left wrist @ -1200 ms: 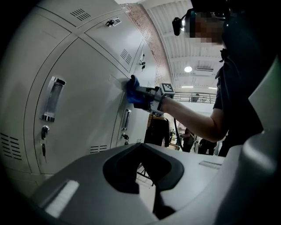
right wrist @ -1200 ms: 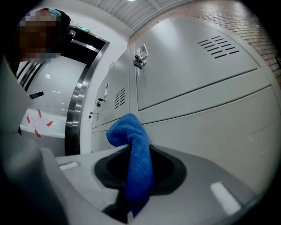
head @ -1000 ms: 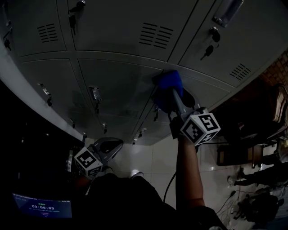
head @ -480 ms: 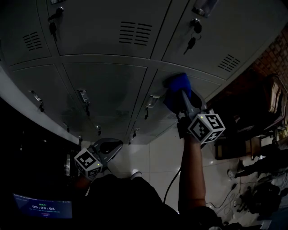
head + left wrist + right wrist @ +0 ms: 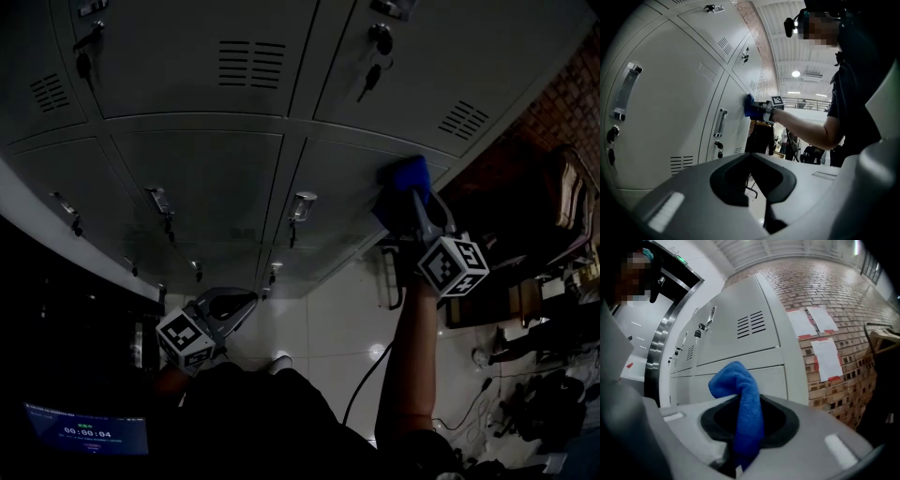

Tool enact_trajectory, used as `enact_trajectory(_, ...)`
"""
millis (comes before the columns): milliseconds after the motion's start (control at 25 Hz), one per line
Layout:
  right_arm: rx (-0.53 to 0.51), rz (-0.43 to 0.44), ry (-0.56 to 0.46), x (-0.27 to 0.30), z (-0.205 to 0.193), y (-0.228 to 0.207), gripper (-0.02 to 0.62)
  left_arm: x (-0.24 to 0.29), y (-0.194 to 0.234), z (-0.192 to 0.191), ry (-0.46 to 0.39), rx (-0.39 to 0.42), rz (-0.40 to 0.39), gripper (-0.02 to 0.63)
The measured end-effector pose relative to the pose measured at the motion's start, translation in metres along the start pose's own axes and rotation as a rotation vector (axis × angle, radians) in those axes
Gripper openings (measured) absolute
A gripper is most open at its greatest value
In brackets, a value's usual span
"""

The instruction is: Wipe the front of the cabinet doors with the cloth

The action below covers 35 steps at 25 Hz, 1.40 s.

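A blue cloth (image 5: 401, 184) is pressed against the grey cabinet door (image 5: 352, 187) near the locker bank's right edge. My right gripper (image 5: 411, 208) is shut on it, its marker cube (image 5: 453, 265) trailing below. In the right gripper view the cloth (image 5: 736, 380) sticks up from between the jaws of this gripper (image 5: 745, 427), bunched at the top, with the door (image 5: 740, 333) just ahead. My left gripper (image 5: 223, 307) hangs low by my body, away from the doors. Its own view shows this gripper (image 5: 752, 183) shut and empty, with the cloth (image 5: 749, 105) on the door further along.
The doors carry handles (image 5: 300, 206), keyed locks (image 5: 373, 39) and vent slots (image 5: 246, 64). A brick wall (image 5: 843, 310) with taped papers (image 5: 820, 319) adjoins the lockers on the right. Dark furniture (image 5: 553, 225) and cables (image 5: 487, 412) occupy the tiled floor to the right.
My right gripper has slid the cloth rightward across the door, from the seam beside the middle column to near the right edge. The left gripper has stayed put.
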State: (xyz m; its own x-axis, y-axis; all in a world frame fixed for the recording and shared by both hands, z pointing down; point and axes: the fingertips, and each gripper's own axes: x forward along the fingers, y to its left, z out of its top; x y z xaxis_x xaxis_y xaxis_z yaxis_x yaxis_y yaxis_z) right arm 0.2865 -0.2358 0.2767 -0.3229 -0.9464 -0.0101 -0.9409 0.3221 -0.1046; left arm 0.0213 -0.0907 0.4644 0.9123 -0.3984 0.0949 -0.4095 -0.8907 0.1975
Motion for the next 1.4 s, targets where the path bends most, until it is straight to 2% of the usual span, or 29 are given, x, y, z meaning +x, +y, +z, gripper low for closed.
enact_trajectory(520, 0.001, -0.13, -0.021, -0.026, 0.008, -0.061, 0.083, 0.0, -0.004, -0.002, 0.012, 0.002, 0.001, 0.002)
enact_trajectory(880, 0.006, -0.186, -0.028, -0.037, 0.007, -0.064, 0.083, -0.017, -0.005, -0.003, 0.004, 0.004, 0.018, 0.002)
enact_trajectory(1080, 0.022, -0.094, -0.061, -0.038, 0.004, -0.014, 0.083, -0.03, -0.004, -0.005, 0.003, 0.0, 0.032, 0.002)
enact_trajectory(1400, 0.023, 0.174, -0.005, 0.005, -0.038, 0.111, 0.083, -0.051, -0.001, -0.007, -0.001, -0.005, 0.052, 0.002)
